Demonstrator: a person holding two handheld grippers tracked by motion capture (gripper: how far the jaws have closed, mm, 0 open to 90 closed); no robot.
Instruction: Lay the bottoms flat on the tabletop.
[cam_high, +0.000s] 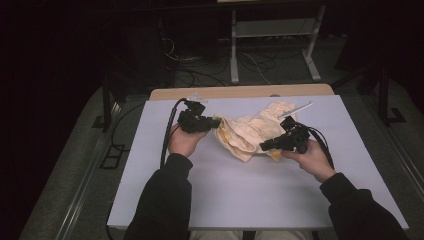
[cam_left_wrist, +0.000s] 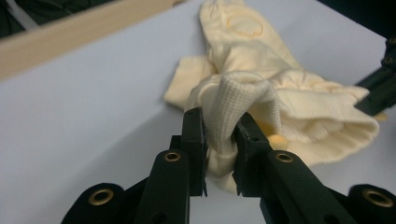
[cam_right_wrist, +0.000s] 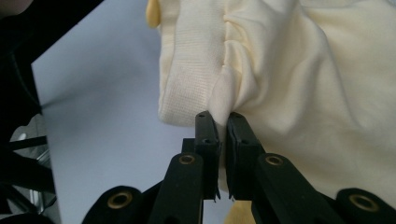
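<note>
A crumpled pale yellow garment lies in the middle of the white table. My left gripper is shut on its ribbed band at the garment's left end, the fabric bunched between the jaws. My right gripper is shut on a fold of the garment near its ribbed hem, at the lower right edge of the heap. In the left gripper view the right gripper shows at the far right edge.
A thin white stick-like object lies on the table behind the garment. A wooden strip runs along the far edge. Cables and a metal frame stand on the floor beyond.
</note>
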